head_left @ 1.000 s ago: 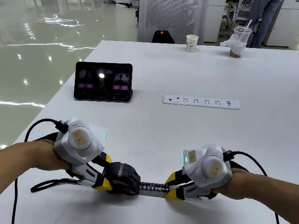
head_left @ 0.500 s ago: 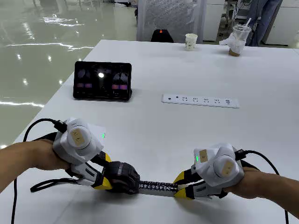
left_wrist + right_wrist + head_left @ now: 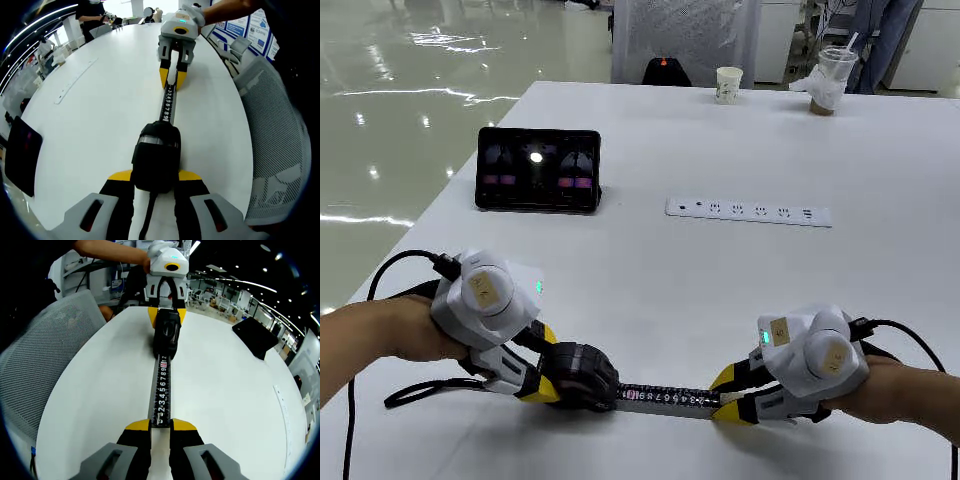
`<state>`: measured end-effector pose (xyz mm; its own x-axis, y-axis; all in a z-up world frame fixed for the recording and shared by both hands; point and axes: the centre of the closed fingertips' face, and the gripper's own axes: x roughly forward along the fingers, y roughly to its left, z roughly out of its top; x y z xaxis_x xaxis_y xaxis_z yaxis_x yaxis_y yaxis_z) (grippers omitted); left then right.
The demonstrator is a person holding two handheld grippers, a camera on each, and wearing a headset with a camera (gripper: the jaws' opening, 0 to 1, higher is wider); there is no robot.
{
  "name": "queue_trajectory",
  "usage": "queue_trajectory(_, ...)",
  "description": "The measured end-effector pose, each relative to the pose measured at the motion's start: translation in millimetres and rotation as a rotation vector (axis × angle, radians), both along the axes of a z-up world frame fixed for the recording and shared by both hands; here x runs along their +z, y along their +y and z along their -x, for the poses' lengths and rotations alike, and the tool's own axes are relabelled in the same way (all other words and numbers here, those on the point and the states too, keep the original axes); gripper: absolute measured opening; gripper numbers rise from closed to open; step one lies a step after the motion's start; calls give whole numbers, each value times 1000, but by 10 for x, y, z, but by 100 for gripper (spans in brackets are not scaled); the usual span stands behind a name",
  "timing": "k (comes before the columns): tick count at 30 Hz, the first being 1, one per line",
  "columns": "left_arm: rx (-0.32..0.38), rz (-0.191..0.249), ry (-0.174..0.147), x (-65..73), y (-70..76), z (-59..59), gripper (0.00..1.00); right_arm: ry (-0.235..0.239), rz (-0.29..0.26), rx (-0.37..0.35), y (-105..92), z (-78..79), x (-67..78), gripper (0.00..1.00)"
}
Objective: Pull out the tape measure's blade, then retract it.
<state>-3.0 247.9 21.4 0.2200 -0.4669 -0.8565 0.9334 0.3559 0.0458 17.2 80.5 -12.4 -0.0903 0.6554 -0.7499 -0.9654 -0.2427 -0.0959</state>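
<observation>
A black tape measure (image 3: 580,375) lies on the white table (image 3: 720,280) near its front edge. My left gripper (image 3: 538,368) is shut on its case (image 3: 156,156), yellow fingertips on both sides. The blade (image 3: 665,397) runs out to the right, flat on the table, its numbers showing (image 3: 162,395). My right gripper (image 3: 728,396) is shut on the blade's end (image 3: 160,424). In the left gripper view the right gripper (image 3: 173,80) faces me across the blade (image 3: 168,104). In the right gripper view the left gripper (image 3: 166,314) holds the case (image 3: 166,334) at the far end.
A dark tablet (image 3: 538,170) stands at the left middle of the table. A white power strip (image 3: 748,211) lies further back at centre. Two cups (image 3: 727,85) (image 3: 828,78) stand at the far edge. A mesh chair (image 3: 50,350) is beside the table.
My right gripper has moved right with the blade's end, and more blade now shows between the grippers. The left gripper and case have stayed put.
</observation>
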Motion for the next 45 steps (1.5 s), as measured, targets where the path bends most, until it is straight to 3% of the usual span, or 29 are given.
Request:
queue_trajectory(30, 0, -1, 2, -18, 18, -31, 25, -17, 75, -35, -695, -104, 4, 10)
queue_trajectory(45, -1, -3, 1, 18, -19, 17, 25, -18, 109, -57, -966, -136, 7, 10)
